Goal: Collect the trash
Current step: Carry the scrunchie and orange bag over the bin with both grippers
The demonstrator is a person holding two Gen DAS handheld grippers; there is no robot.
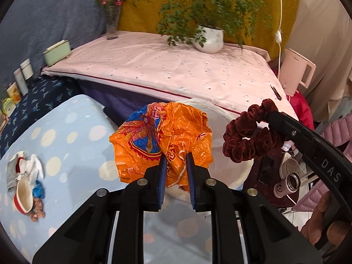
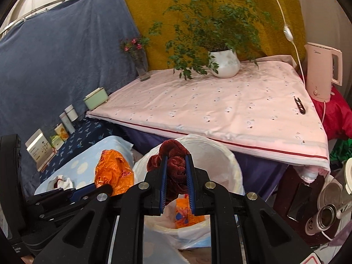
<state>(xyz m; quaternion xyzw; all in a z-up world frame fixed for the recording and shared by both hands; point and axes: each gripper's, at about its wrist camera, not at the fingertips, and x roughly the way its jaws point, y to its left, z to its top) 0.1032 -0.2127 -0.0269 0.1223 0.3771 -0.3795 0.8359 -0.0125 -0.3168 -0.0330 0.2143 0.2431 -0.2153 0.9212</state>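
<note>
In the left wrist view, the left hand-held gripper [image 1: 176, 165] pinches one crumpled orange plastic bag [image 1: 162, 140] between its blue pads. The bag is held up over the near edge of the blue dotted bed [image 1: 72, 136]. To the right, the right hand-held gripper [image 1: 270, 115] holds one dark red scrunchie [image 1: 246, 136]. Far off, the pink desk [image 1: 167, 70] carries one potted plant [image 1: 209, 37] and one flower vase [image 1: 112, 22], with lots of open room between them.

In the right wrist view, the right hand-held gripper [image 2: 176, 165] squeezes the scrunchie [image 2: 175, 165] just above one white trash bin [image 2: 220, 160]. One orange wrapper [image 2: 187, 213] lies inside the bin. The orange bag [image 2: 113, 171] hangs left of the bin's rim.
</note>
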